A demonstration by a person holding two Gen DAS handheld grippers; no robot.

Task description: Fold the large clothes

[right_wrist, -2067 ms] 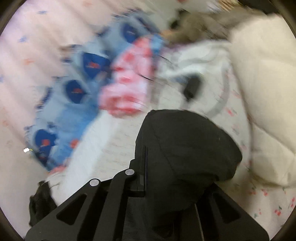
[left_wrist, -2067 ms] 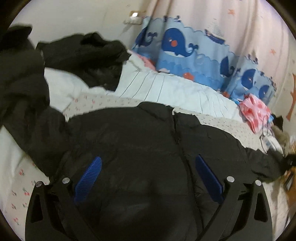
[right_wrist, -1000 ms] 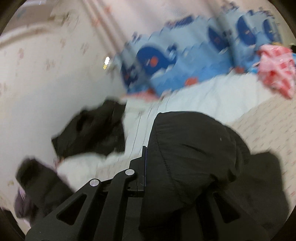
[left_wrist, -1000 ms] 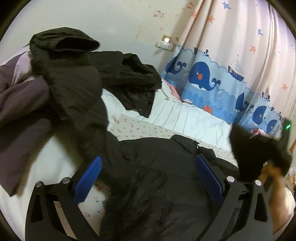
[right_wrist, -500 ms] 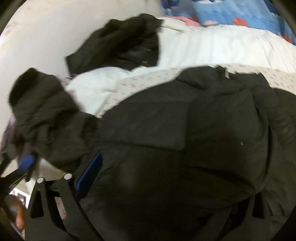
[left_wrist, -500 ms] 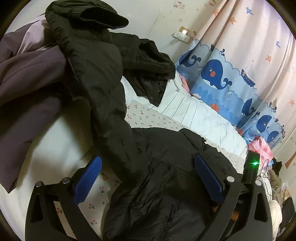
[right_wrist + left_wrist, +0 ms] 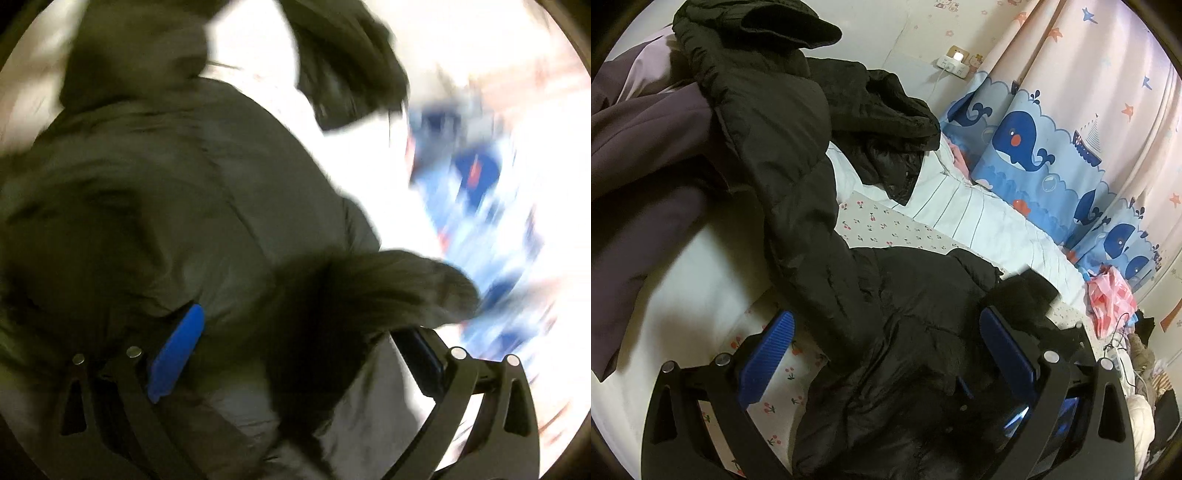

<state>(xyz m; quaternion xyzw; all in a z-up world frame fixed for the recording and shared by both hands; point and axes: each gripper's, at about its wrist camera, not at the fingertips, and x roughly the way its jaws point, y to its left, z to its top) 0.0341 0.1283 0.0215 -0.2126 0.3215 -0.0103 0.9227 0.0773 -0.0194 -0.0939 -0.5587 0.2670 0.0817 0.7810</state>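
The bulky black padded jacket [image 7: 905, 332] lies crumpled across the middle of the cherry-print bed sheet [image 7: 886, 225], one long sleeve [image 7: 783, 155] trailing up toward the far corner over a purple garment [image 7: 646, 155]. The left gripper [image 7: 886, 354] hovers over it with blue pads spread wide, gripping nothing. The right gripper [image 7: 295, 354] is blurred, jaws apart, jacket cloth lying between them but not pinched. The jacket looks soft, puffy and slippery, probably springy when folded. I'd take it at the sleeve cuff or hem edge, where the padding is thinnest.
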